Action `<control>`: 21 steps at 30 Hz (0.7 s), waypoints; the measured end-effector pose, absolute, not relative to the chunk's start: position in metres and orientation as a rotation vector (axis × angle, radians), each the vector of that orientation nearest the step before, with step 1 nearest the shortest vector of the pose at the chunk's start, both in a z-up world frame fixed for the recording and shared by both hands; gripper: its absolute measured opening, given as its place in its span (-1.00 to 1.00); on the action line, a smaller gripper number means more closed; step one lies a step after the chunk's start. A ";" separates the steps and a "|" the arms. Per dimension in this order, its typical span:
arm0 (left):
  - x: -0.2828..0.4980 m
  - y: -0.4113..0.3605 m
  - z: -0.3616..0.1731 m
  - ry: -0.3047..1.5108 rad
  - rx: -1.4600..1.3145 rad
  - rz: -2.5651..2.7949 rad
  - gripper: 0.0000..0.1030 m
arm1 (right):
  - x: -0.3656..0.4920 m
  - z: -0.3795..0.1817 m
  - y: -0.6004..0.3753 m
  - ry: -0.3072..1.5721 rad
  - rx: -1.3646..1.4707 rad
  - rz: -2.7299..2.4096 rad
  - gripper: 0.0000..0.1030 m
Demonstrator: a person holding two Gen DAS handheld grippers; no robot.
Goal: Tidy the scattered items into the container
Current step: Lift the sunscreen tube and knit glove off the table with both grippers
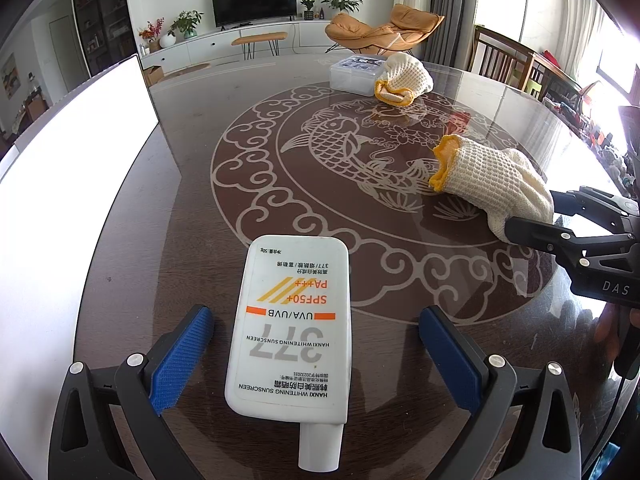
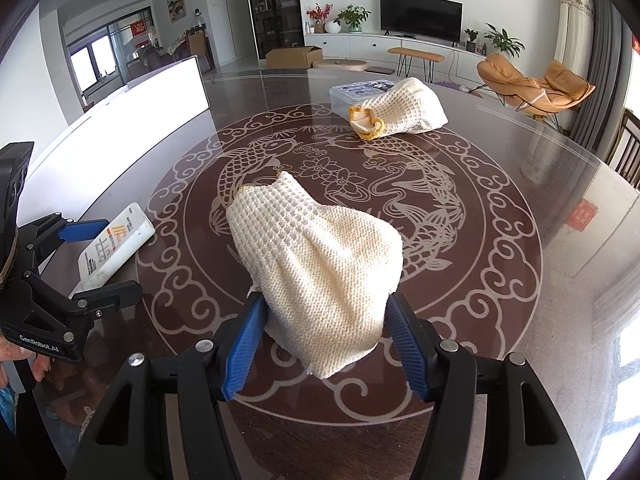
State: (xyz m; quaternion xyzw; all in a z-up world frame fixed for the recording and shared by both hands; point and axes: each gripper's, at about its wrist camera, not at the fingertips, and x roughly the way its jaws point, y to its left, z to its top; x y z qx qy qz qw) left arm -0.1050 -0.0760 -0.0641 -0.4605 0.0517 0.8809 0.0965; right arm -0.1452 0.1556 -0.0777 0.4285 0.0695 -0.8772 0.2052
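Note:
A white sunscreen tube [image 1: 290, 332] lies on the glass table between the wide-open fingers of my left gripper [image 1: 316, 360], untouched; it also shows in the right wrist view [image 2: 116, 244]. My right gripper [image 2: 324, 344] is shut on the finger end of a cream knit glove [image 2: 316, 264] with a yellow cuff, also seen in the left wrist view [image 1: 492, 180]. A second glove [image 1: 404, 78] leans against a clear plastic box [image 1: 352, 74] at the far side; both show in the right wrist view, glove [image 2: 400, 114] and box [image 2: 352, 94].
A tall white container wall [image 1: 72, 168] stands along the table's left side, also in the right wrist view [image 2: 160, 92]. The round table [image 2: 500, 280] has a carved fish pattern under glass. Wooden chairs [image 1: 504, 56] stand behind the far right edge.

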 end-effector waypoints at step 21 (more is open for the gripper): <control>-0.099 -0.082 -0.053 0.131 -1.330 2.602 -0.01 | -0.142 -0.075 0.161 0.133 1.169 -2.435 -0.35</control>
